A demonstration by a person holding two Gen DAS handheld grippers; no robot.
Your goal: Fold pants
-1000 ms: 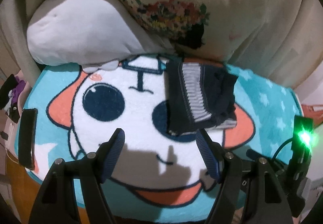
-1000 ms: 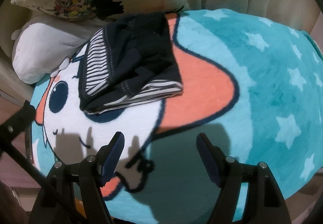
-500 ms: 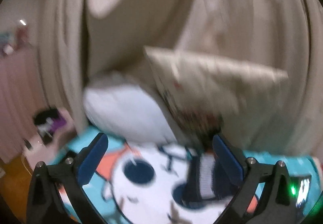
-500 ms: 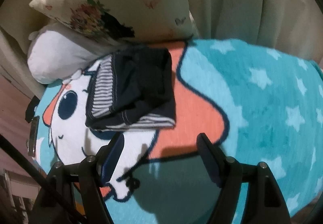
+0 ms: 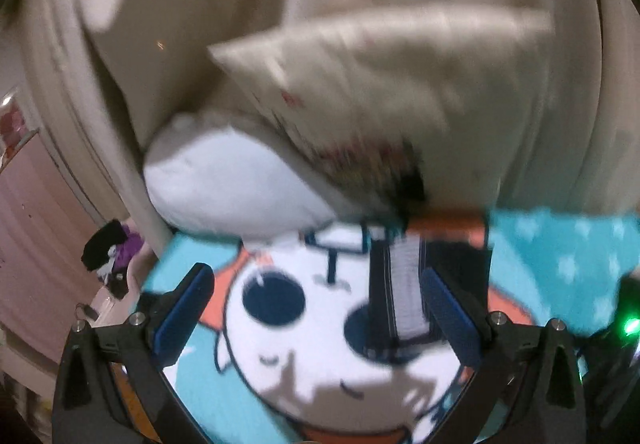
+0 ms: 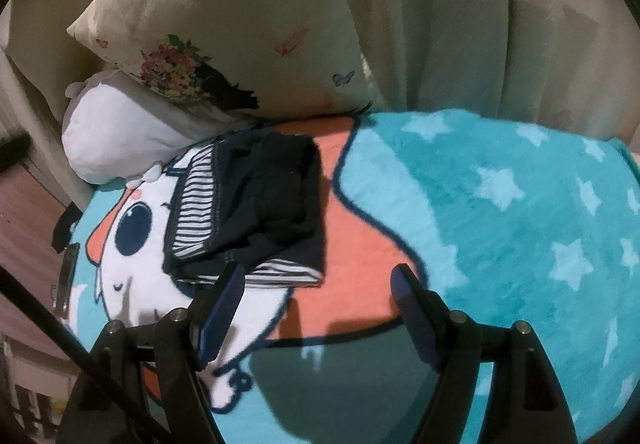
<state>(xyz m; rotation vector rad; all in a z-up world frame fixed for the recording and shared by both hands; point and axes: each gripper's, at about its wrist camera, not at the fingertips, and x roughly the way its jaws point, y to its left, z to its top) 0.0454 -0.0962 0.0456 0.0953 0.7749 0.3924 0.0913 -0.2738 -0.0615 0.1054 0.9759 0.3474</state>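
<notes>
Left to right, from the right wrist view: a black phone-like slab point(image 6: 69, 276) sits at the blanket's left edge. White plush pillow point(image 6: 116, 132) at far left, floral cream pillow point(image 6: 224, 24) leaning over it, cream curtain point(image 6: 460, 12) behind. Cartoon-face blanket point(image 6: 500, 212), teal with pale stars, covers the bed.

Pants point(image 6: 256, 204) lie folded into a compact bundle on the blanket, over the cartoon's white face and orange patch, just in front of the pillows. Dark navy fabric, with a navy-and-white striped panel showing on the left side and a striped edge peeking out along the bottom. Top layer slightly rumpled, edges roughly squared.

Right gripper point(image 6: 318, 308) hangs just in front of the bundle, fingers spread apart, nothing between them; its left finger overlaps the bundle's lower edge in view, contact unclear.

Left wrist view is motion-blurred: left gripper point(image 5: 316, 320) fingers spread fully wide, empty, above the blanket, pants point(image 5: 404, 296) beyond them.
</notes>
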